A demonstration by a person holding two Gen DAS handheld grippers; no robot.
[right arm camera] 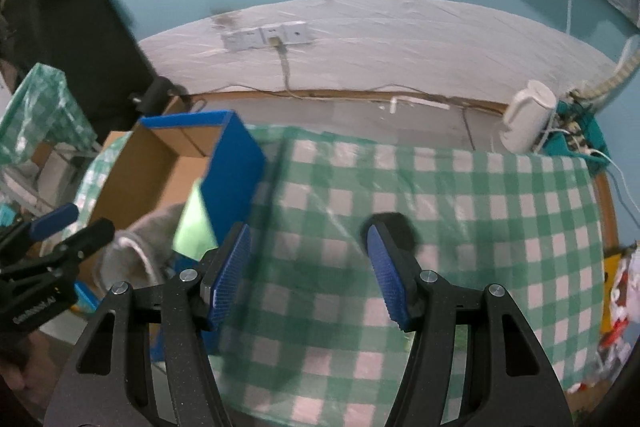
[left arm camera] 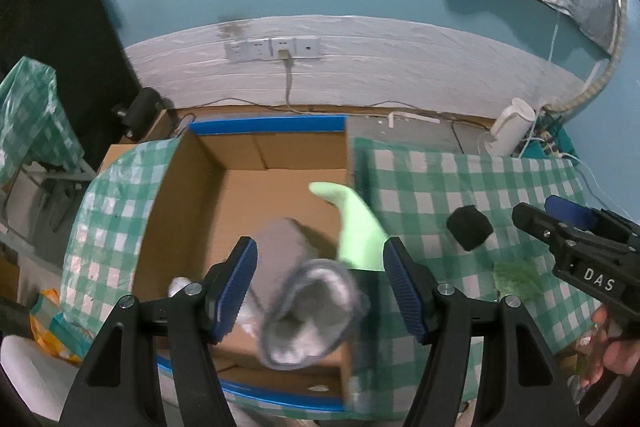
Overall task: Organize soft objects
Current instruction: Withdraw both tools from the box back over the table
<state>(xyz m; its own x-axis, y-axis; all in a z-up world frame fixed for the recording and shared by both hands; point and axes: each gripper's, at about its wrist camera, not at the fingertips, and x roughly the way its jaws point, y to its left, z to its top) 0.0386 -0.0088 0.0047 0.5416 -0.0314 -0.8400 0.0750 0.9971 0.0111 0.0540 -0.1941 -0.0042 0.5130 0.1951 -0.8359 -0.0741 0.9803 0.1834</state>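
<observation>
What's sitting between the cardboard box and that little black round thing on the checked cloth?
Only bare green-checked tablecloth lies between the cardboard box and the black round pad, as the left wrist view shows.

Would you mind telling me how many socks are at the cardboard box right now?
2. A grey sock is between the open left gripper's fingers above the cardboard box; a light green sock lies against its right wall. Others may be hidden beneath them.

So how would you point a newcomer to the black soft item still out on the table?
Start from the green-checked tablecloth, right of the open cardboard box. The small black roll sits alone on the cloth, with a fuzzy green item nearer the camera. It is the only black, compact cylinder there.
</observation>
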